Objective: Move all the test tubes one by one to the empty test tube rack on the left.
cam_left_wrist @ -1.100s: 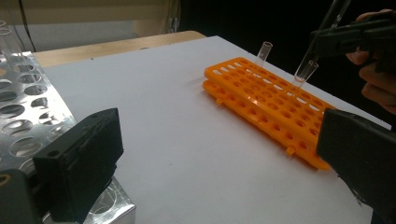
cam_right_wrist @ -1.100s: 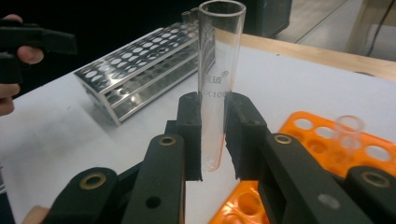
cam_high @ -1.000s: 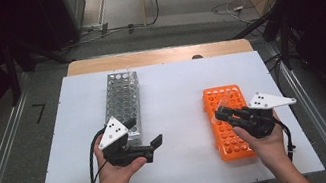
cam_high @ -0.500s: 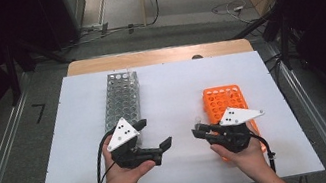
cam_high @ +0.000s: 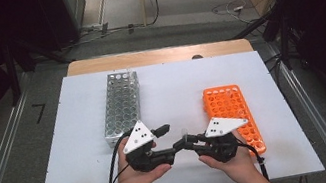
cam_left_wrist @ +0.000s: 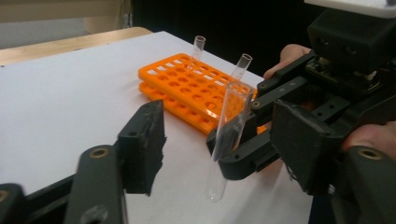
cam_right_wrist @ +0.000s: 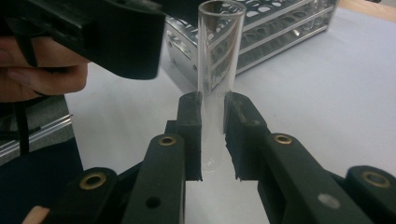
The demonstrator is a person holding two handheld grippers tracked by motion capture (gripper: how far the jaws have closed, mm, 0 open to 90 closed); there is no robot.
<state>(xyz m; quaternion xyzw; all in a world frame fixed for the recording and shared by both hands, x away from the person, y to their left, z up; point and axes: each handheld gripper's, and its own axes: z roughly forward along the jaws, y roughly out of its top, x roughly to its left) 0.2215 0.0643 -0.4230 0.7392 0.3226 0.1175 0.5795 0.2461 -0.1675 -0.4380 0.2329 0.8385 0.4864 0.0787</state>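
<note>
Clear glass test tube (cam_right_wrist: 215,74) – empty, open mouth up, rounded bottom down. Standing near upright, slightly tilted, above the white table between the two racks – pinched low on its body.

Test tube (cam_right_wrist: 215,70): lower part masked between fingers (cam_right_wrist: 190,135) of right gripper (cam_right_wrist: 214,140) in right gripper view; rounded base dimly seen through the gap. In high view, tube (cam_high: 184,134) too small to make out beyond a pale sliver.

Left gripper (cam_left_wrist: 224,154): both fingers cut off by bottom edge in left gripper view; near finger (cam_left_wrist: 142,144) blurred; contact with tube not determinable.

Metal rack (cam_right_wrist: 280,32): top and right end cropped by frame edge in right gripper view; partly screened by tube.

Orange rack (cam_left_wrist: 196,93): near end concealed behind right gripper in left gripper view.

Forearms: cut off at bottom edge of high view.

Counter (cam_high: 175,84): near strip partly covered by hands.
</note>
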